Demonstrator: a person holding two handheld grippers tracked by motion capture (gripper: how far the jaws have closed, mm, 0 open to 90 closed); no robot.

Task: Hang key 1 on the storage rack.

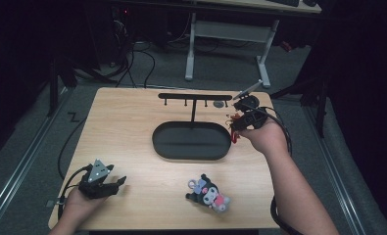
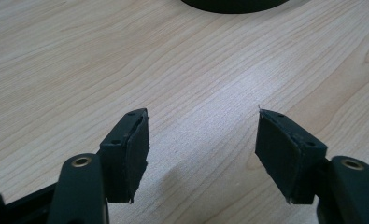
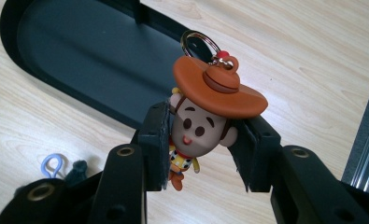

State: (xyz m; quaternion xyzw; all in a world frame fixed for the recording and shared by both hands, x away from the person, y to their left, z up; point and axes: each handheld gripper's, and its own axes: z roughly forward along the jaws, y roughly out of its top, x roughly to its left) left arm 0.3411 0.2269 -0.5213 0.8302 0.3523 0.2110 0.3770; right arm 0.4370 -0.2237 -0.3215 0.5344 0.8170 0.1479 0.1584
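The right tool (image 3: 201, 149) clamps a cowboy keychain (image 3: 205, 121) beside the black stand's tray (image 1: 191, 142), hand raised; the left tool (image 2: 203, 149) gapes wide, resting on the surface (image 2: 79, 70).

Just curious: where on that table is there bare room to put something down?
Bare wood lies left of the oval tray, and between tray and plush toy. It is crowded at the tray's right end, where the right claw holds the cowboy keychain.

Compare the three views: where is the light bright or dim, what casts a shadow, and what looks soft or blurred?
High view: the pale wooden table is lit, the room around it dark. Left gripper view: sharp wood grain, a faint shadow between the open left tongs. Right gripper view: the brown-hatted cowboy figure keychain is sharp and evenly lit in the right tongs; the black oval metal tray looks softer.
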